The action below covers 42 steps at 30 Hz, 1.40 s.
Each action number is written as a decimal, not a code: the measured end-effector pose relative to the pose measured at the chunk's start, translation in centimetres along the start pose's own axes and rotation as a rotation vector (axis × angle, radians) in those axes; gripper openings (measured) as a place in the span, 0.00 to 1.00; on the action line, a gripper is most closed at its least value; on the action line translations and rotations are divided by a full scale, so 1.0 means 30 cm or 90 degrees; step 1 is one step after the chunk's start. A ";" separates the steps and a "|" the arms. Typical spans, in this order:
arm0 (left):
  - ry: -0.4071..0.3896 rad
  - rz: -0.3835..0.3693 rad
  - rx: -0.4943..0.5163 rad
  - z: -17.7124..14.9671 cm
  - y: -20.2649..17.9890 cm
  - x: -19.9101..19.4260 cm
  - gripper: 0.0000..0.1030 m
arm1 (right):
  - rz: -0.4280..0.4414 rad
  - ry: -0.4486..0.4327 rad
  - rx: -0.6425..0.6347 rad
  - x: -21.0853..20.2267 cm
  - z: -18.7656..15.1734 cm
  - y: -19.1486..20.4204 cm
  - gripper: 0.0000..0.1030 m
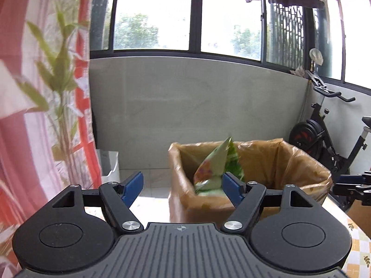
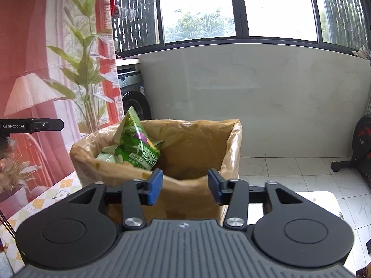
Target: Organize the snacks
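Note:
A cardboard box lined with a brown plastic bag (image 1: 301, 159) (image 2: 201, 139) stands on a table with a checkered cloth (image 2: 53, 197). A green snack bag (image 1: 213, 166) (image 2: 136, 146) leans inside the box at its left side, one corner poking above the rim. My left gripper (image 1: 183, 188) is open just short of the box's near left corner, nothing between its blue pads. My right gripper (image 2: 184, 186) is open over the near rim of the box, its pads empty. Each view catches the other gripper at its edge: the right gripper (image 1: 354, 185), and the left gripper (image 2: 32, 125).
A red curtain printed with a plant (image 1: 46, 92) hangs at the left. An exercise bike (image 1: 324, 134) stands at the right on the tiled floor (image 2: 289, 169). A washing machine (image 2: 132, 92) sits behind the curtain, and a white bin (image 1: 111, 162) by the wall.

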<state>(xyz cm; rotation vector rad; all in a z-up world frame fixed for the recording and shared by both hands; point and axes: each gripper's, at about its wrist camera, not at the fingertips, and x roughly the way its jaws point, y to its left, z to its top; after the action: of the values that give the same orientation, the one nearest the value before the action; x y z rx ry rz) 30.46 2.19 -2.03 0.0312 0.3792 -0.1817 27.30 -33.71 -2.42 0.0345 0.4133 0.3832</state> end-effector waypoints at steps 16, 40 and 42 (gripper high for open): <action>0.059 0.071 -0.060 -0.268 0.114 -0.041 0.90 | -0.072 0.094 0.033 0.012 -0.316 -0.075 0.80; 0.110 0.056 -0.086 -0.374 0.101 -0.023 0.90 | -0.126 0.139 0.183 0.077 -0.523 -0.127 0.93; 0.112 0.054 -0.085 -0.379 0.096 -0.023 0.90 | -0.128 0.143 0.175 0.079 -0.523 -0.123 0.94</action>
<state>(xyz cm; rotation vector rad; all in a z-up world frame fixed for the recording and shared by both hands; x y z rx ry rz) 26.21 5.86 -12.35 -0.0690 0.5634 -0.0692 24.37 -36.93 -18.12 0.2174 0.6834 0.1299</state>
